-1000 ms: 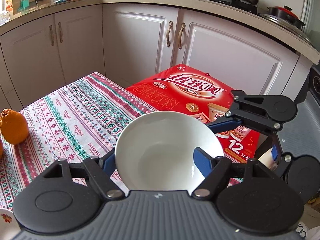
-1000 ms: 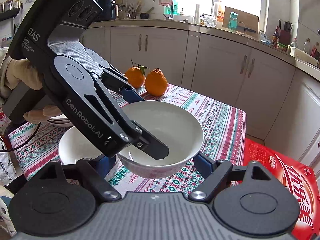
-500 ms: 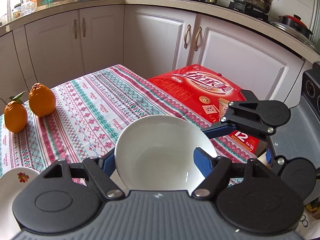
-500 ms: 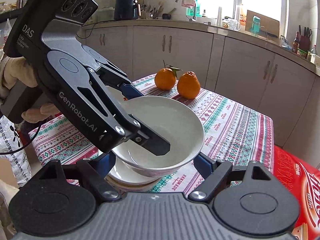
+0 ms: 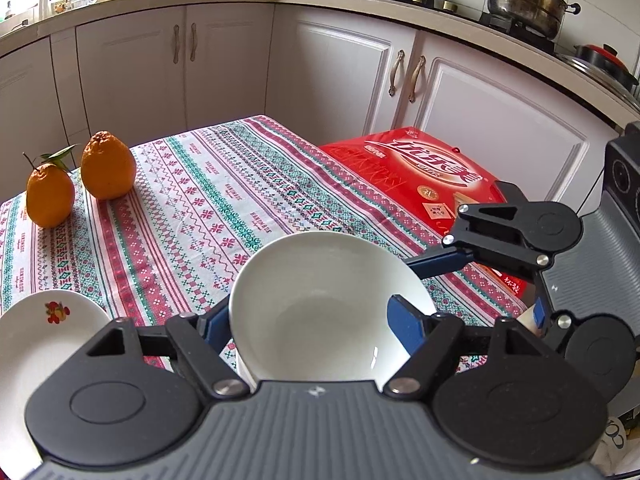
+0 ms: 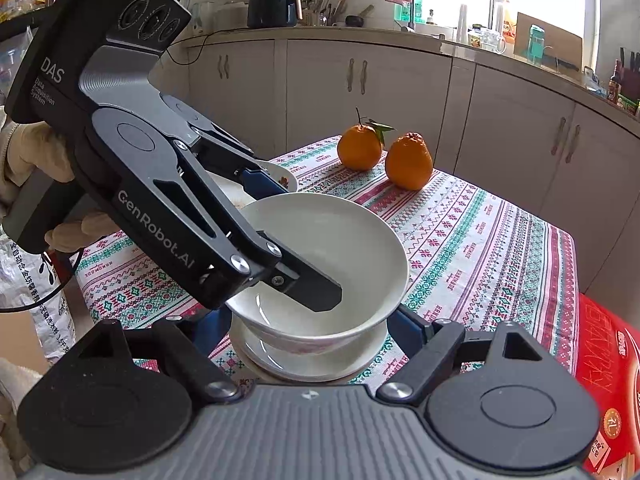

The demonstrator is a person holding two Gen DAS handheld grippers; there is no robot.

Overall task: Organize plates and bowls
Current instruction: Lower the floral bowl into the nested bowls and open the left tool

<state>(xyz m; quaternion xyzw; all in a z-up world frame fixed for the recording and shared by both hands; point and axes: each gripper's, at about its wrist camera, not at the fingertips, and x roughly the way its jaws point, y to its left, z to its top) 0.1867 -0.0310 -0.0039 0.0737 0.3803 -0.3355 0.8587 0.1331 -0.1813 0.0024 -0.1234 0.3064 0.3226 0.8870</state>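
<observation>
Holding one white bowl (image 6: 328,264) between us: left gripper (image 5: 316,320) pinches its wall, one finger inside, one outside; right gripper (image 6: 316,320) has its blue pads pressed on the bowl's outer sides. Bowl sits lower centre of both views, just above a second bowl (image 6: 312,360) on the tablecloth (image 5: 208,208). We judge it rigid, glazed, slick and chippable, so grip at the rim. Two oranges (image 5: 80,188) upper left, flowered plate (image 5: 36,336) lower left, red box (image 5: 424,176) right, kitchen cabinets (image 5: 224,64) behind.
</observation>
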